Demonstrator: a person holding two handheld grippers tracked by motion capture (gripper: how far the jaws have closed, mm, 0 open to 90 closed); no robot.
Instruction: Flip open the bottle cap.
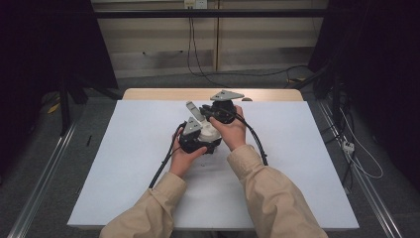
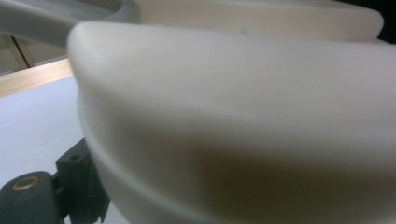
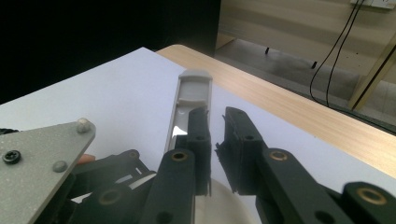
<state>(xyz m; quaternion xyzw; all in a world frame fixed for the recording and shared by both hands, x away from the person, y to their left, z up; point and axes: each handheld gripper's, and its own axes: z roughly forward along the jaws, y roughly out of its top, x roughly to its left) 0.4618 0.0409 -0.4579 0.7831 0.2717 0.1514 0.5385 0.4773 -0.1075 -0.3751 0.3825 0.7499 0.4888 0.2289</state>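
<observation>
My left gripper (image 1: 198,130) grasps a cream cup (image 2: 243,121) above the tabletop (image 1: 124,163), my right gripper (image 3: 215,140) pinching its grey handle (image 3: 192,100)

A cream bowl-like vessel (image 1: 209,132) with a grey handle (image 3: 191,105) is held mid-table.

Both grippers mid-worktop (image 1: 124,163), close together: left gripper (image 1: 194,130) before right gripper (image 1: 218,110); cream plastic pot (image 1: 208,133) between them.
</observation>
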